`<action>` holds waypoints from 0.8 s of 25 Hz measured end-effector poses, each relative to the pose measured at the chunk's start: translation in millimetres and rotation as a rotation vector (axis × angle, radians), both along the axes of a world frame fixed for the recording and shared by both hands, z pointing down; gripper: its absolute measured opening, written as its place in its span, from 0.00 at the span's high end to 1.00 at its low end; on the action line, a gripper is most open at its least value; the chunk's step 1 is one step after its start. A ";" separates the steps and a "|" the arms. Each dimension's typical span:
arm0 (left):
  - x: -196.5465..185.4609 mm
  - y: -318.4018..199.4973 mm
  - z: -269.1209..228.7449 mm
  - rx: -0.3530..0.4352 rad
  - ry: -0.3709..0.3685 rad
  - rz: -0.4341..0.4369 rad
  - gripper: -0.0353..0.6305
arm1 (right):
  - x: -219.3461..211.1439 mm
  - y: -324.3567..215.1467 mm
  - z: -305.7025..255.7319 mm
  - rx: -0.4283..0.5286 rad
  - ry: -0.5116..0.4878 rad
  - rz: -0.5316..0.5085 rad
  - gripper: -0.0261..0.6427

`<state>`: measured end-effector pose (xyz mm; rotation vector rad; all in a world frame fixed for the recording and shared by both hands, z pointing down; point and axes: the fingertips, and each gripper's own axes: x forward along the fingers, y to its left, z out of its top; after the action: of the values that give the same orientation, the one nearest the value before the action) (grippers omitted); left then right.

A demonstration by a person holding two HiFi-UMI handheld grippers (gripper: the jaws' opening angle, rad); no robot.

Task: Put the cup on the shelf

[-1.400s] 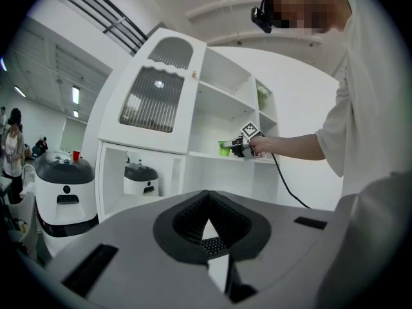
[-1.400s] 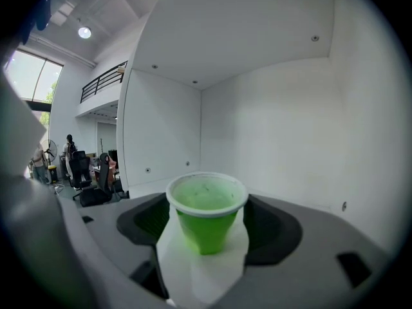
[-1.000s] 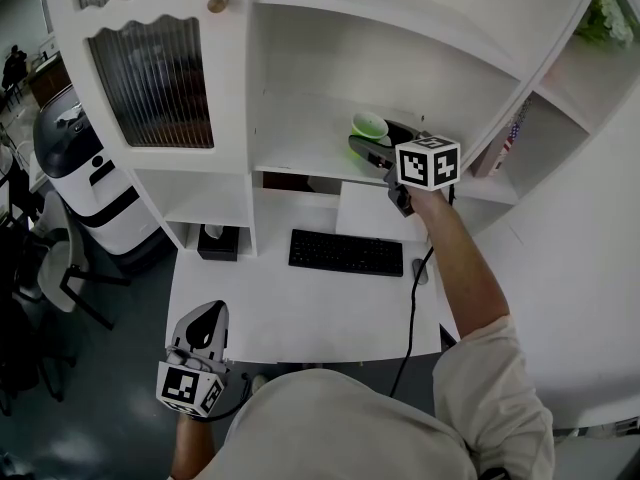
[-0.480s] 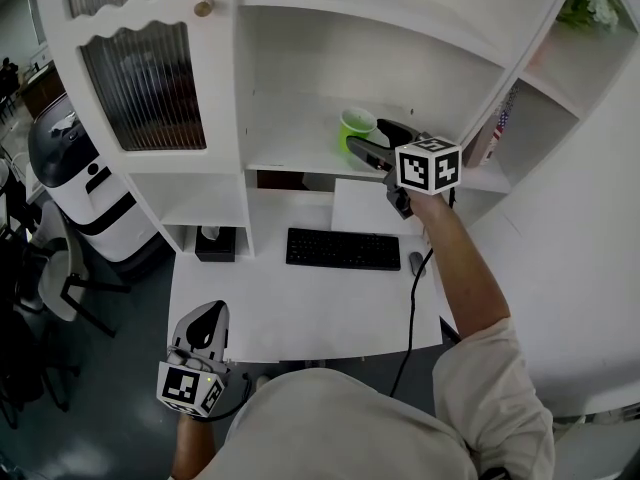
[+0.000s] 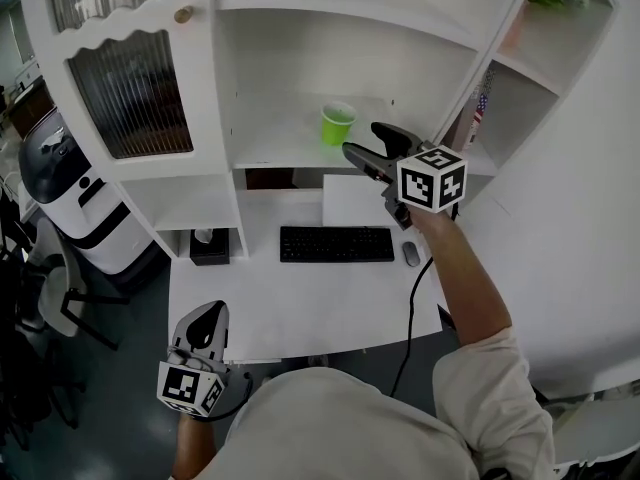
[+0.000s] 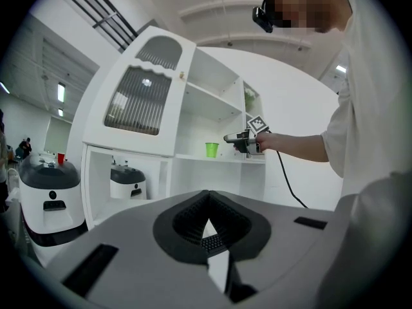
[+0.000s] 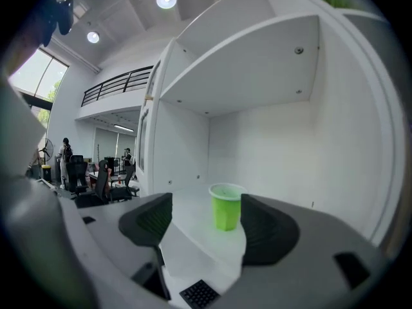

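A green cup (image 5: pixel 337 123) stands upright on the white shelf (image 5: pixel 280 146) above the desk. My right gripper (image 5: pixel 363 140) hovers just in front of the shelf edge, to the right of the cup and clear of it. In the right gripper view the cup (image 7: pixel 226 206) shows beyond the tips of that gripper (image 7: pixel 203 223). Its jaws are wide apart and closing, with nothing between the pads. My left gripper (image 5: pixel 207 314) hangs low off the desk's front left corner, shut and empty. From the left gripper view the cup (image 6: pixel 212 149) is small and far off.
On the desk (image 5: pixel 300 308) lie a black keyboard (image 5: pixel 337 244) and a mouse (image 5: pixel 410 254); a cable (image 5: pixel 409 318) runs over the front edge. A ribbed-glass cabinet door (image 5: pixel 130 88) closes the left bay. A white and black machine (image 5: pixel 60 183) stands on the floor at left.
My right gripper has drawn back from the cup, which now stands free on the shelf. The head view has shifted a little. My left gripper has stayed put.
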<state>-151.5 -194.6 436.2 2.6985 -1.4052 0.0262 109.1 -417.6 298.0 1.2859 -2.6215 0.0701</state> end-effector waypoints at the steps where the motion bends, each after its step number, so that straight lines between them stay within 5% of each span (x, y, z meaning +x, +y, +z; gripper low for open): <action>1: 1.1 0.3 -0.3 0.001 -0.001 0.007 0.95 | 0.6 6.4 -1.1 0.008 0.000 0.001 0.46; 20: 39.8 4.3 -3.0 0.007 -0.025 0.140 0.95 | 25.5 133.3 7.1 0.102 -0.049 0.032 0.58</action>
<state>-111.8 -190.3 433.2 2.8064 -1.2221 0.0663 134.5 -284.2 305.1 1.3757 -2.6779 -0.0269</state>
